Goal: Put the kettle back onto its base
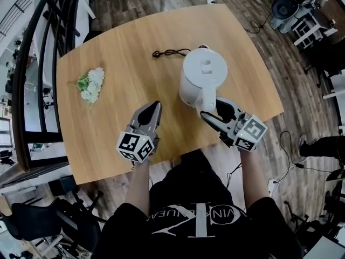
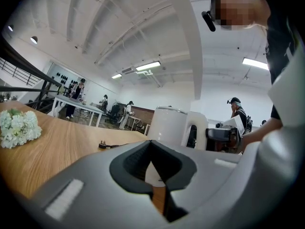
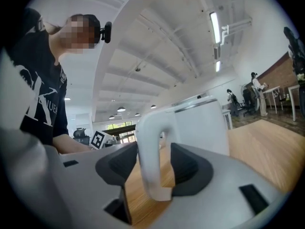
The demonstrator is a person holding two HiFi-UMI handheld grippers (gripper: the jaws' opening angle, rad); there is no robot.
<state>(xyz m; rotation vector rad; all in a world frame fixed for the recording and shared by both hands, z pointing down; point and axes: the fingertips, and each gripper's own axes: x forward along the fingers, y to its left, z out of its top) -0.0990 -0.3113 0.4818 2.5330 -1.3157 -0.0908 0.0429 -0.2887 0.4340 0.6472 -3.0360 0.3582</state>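
Right claw [image 1: 213,109] wide, straddling kettle [image 1: 202,77] handle [image 3: 151,161], pads clear (kettle seems seated, base unseen, so no grip needed). Left claw [image 1: 156,108] pinched empty, parked aside.

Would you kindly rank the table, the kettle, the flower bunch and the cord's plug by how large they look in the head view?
Largest to smallest:
1. table
2. kettle
3. flower bunch
4. plug
No two look alike in size.
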